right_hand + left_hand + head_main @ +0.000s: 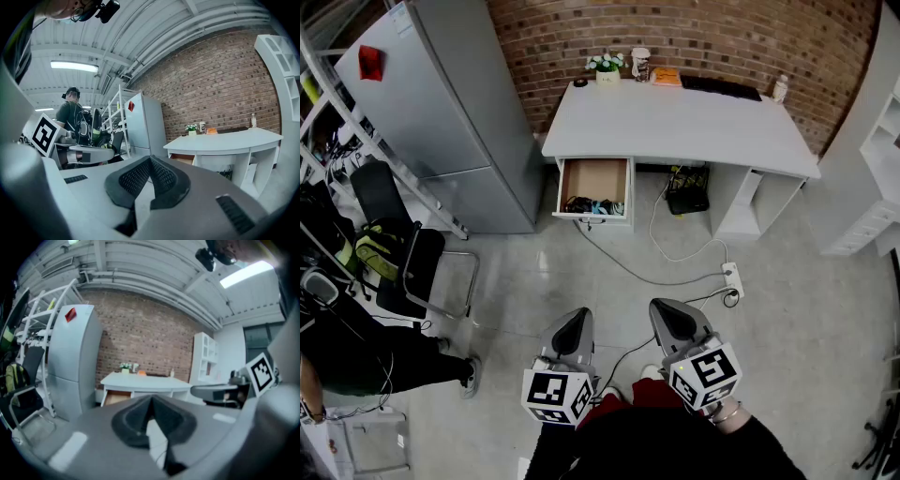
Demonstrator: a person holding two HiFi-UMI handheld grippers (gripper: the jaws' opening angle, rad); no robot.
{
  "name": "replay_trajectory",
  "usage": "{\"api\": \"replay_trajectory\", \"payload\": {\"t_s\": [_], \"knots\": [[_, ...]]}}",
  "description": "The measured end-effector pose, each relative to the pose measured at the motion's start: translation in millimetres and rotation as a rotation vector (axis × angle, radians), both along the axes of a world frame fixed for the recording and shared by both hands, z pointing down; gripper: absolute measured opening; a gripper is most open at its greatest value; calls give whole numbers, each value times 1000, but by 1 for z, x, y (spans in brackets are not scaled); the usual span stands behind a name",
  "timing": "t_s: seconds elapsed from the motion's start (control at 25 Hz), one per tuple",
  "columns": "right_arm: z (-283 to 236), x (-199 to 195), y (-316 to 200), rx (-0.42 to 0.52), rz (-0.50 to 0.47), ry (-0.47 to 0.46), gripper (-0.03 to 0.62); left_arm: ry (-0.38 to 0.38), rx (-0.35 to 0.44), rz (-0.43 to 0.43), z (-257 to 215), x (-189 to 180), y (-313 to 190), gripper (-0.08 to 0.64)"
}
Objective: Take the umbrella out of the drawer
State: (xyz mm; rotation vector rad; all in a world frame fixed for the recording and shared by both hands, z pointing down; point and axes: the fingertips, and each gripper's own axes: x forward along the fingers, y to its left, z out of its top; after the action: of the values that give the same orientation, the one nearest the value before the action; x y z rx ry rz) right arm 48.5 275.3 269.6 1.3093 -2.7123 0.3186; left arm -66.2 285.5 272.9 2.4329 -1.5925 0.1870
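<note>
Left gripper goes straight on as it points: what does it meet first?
Way looks free near the left gripper, only bare floor; first thing is probably the white desk front, beside its open drawer. Depth unclear.

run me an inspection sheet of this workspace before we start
surface: white desk, top mostly bare
job's things: drawer under the desk's left end stands open; dark and teal items at its front, too small to name
clutter: flower pot, orange item, bottle along the desk's back edge
grippers: left gripper and right gripper both well short of the desk, jaws together, nothing between them
cables: white cable runs across the floor to a power strip
surroundings: brick wall, grey refrigerator, black chair
</note>
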Motion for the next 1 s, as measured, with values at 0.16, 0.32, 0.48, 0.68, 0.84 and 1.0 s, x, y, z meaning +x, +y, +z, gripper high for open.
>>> {"api": "replay_trajectory", "payload": {"t_s": [0.16,0.32,0.48,0.68,0.84,1.0], "knots": [[0,15,-8,-9,-12,-21,-2,-5,3,-31,-1,5,-9,3],[1,32,-14,-29,-27,-27,-2,17,-7,-72,-7,2,-19,3],[0,45,-23,-22,-30,-17,-2,1,4,-88,-14,4,-29,3],[-1,56,-28,-9,-23,-31,-2,-25,33,-91,-23,16,-36,5],[-2,62,-29,-17,-24,-39,-2,-52,48,-95,-32,21,-42,5],[-1,66,-31,-28,-20,-48,-2,-91,69,-90,-43,23,-46,5]]}}
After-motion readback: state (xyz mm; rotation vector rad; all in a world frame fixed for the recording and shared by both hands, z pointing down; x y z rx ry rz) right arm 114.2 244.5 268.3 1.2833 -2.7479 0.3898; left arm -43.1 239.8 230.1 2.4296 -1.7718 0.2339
